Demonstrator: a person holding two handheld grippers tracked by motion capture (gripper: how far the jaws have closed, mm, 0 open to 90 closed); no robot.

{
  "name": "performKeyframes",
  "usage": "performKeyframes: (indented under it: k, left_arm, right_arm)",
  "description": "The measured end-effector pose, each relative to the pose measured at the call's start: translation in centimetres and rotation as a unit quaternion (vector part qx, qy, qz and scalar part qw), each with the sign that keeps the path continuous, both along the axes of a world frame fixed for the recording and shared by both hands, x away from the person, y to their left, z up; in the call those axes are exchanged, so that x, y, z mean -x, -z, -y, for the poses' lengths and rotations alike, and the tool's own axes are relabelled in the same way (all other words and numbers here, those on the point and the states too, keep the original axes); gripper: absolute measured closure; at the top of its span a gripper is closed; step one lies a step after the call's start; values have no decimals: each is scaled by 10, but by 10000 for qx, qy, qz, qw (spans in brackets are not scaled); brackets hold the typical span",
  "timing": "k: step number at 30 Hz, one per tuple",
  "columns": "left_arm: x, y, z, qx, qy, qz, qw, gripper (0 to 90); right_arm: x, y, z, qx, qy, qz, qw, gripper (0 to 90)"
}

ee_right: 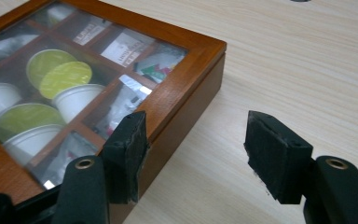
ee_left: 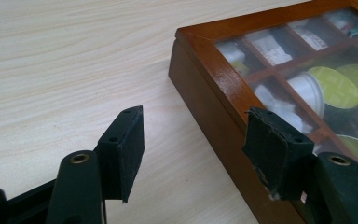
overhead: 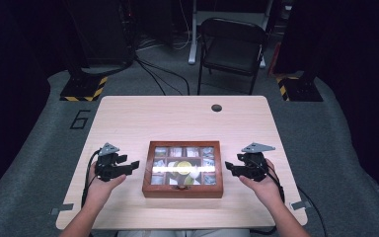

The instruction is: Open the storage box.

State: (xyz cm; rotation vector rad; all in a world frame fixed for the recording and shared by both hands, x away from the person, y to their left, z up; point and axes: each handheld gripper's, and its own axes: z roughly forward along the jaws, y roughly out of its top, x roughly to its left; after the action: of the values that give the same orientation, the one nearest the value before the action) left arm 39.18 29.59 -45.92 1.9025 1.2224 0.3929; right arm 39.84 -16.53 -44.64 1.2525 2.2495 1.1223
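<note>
On the table (overhead: 128,118), the wooden box (overhead: 183,193) lies between left gripper (overhead: 134,165) and right gripper (overhead: 228,168).

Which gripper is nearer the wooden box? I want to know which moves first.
Too close to call. The left gripper sits off the wooden box's left side, the right gripper off its right side.

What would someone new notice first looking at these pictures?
First, the wooden box with a glass lid at the near middle of the table, its compartments holding sachets and green-topped pods. Next, the left gripper and right gripper, one on each side of the box, jaws open and pointing at it. Beyond the table stands a dark folding chair.
</note>
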Motion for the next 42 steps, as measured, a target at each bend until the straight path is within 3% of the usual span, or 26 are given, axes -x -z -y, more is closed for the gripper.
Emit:
performKeyframes:
  k: [7,15,21,30,42]
  left_arm:
    - [18,-2,1,157,98,83,9998,376]
    - [34,-1,3,165,235,120,9995,384]
    - [45,4,8,278,310,94,9991,384]
    - [58,7,21,64,555,174,9983,384]
    - [64,14,25,2,608,223,9979,381]
  right_arm:
    - [14,-2,-7,-39,-177,63,9998,385]
    - [29,4,-14,28,-336,60,9994,389]
    - [40,9,-18,-97,-454,29,9989,397]
    - [54,13,-23,-120,-616,54,9980,389]
    - [64,25,-26,-136,-642,2,9978,377]
